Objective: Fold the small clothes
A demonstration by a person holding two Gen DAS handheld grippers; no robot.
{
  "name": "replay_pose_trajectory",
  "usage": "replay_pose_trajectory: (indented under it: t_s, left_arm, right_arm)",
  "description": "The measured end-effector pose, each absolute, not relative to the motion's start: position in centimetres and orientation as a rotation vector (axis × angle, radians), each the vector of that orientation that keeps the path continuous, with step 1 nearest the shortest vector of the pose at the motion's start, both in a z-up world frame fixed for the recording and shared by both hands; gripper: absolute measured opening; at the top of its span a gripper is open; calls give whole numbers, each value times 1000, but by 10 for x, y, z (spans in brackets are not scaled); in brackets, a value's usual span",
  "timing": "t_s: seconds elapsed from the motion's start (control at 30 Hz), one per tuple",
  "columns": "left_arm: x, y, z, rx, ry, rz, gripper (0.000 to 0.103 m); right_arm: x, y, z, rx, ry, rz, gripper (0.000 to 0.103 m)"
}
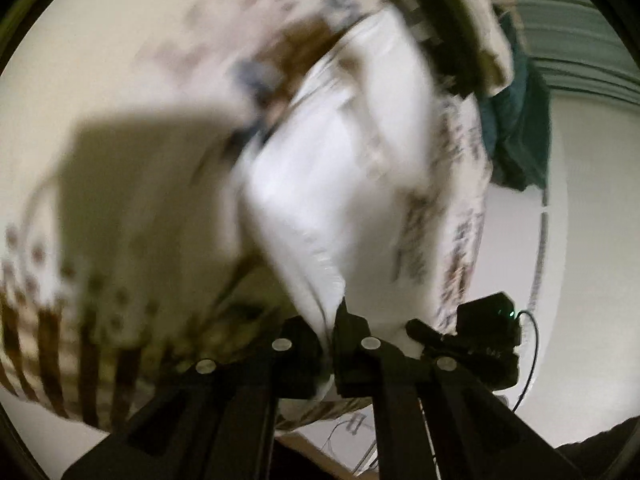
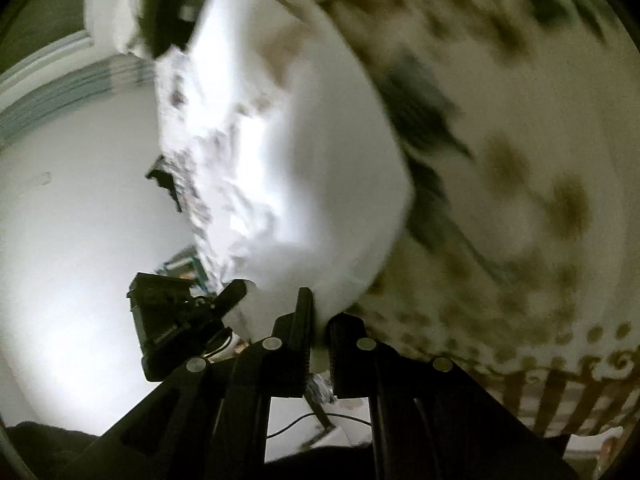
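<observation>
Both views are blurred. A small white garment (image 1: 340, 184) with a fine dark print along one side hangs lifted off the surface. My left gripper (image 1: 330, 336) is shut on its lower edge, and the cloth runs up from between the fingers. In the right wrist view the same white garment (image 2: 300, 140) rises from my right gripper (image 2: 320, 332), which is shut on another part of the edge. The two grippers hold it close together: the right gripper's black housing (image 1: 488, 332) shows just right of the left one, and the left gripper's housing (image 2: 172, 316) shows just left of the right one.
A cream cover with brown dots and stripes (image 1: 120, 208) lies under and behind the garment, and also fills the right side of the right wrist view (image 2: 528, 200). A teal cloth (image 1: 516, 132) lies at the right. A pale plain surface (image 2: 68, 220) stretches to the left.
</observation>
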State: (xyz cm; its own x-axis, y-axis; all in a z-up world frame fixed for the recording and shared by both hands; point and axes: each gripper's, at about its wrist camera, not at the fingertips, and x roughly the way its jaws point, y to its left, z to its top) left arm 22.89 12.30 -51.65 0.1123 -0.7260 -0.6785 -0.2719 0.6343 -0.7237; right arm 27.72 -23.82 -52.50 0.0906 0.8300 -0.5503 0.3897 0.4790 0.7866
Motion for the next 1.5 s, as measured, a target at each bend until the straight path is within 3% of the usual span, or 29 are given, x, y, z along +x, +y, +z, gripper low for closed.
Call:
replay_pose_trajectory:
  t_s: [0.2,0.3,0.37,0.4,0.43,0.47,0.5,0.53,0.6,0.9,0.97,1.0,1.03,1.1,1.27,1.37,1.47,1.5]
  left_arm:
    - [328,115,-481,-902,1288,-431,4]
    - [383,118,-488,-959,1235,-396,9]
    - [410,123,-489,-962,1183,-375,35]
    - [422,126,-488,-969,1152,-364,57]
    - [431,129,-486,-972,1122,-359,64]
    - [435,132,-484,-972,1103,-347,64]
    - [436,136,-484,-964,1096,-337,64]
    - [436,137,-484,-937,1094,-329,64]
    - [432,136,-488,-857,1125,-306,64]
    - [466,92,-534,-637,1253,-348,62]
    - [475,83,-531,-573,1226,-369,21]
    - [480,78,-530,-545,1236,-386,6]
    - [483,76,-528,-533,1238,-395,5]
    - [486,76,-522,-537,1214,-431,5]
    - [498,87,-506,-557,1176,-466,4]
    - [519,90,-525,-572,1232,-473,5]
    - [528,95,-548,-611,1347,-449,11]
    - [524,101,-547,-631,1343,-447,19]
  right_arm:
    - [372,-247,-476,1078,1328,479,7]
    - [435,-250,-472,1085,1254,438,8]
    - [473,-258,-478,1117,1210,397,10]
    - [486,-261,-482,1126,1209,376,10]
    - [498,-267,-484,1134,1219,366,11]
    - [505,-270,-485,1138,1222,361,13]
    - [507,-273,-482,1113,1223,347,25]
    - [507,-274,-479,1088,1218,339,50]
    - [498,-283,-474,1010,1214,301,68]
    - [497,-290,-527,912,1337,202,68]
    - [509,-286,-538,927,1340,202,65]
    - [512,-284,-540,931,1333,203,45]
    - [516,-282,-542,925,1333,200,9]
    - [520,-281,-537,907,1309,179,3]
    - [527,-288,-510,892,1198,141,2]
    - [541,-286,-510,852,1203,117,2]
    - [556,-279,-527,820,1298,96,2]
    - [556,-279,-531,826,1318,90,3]
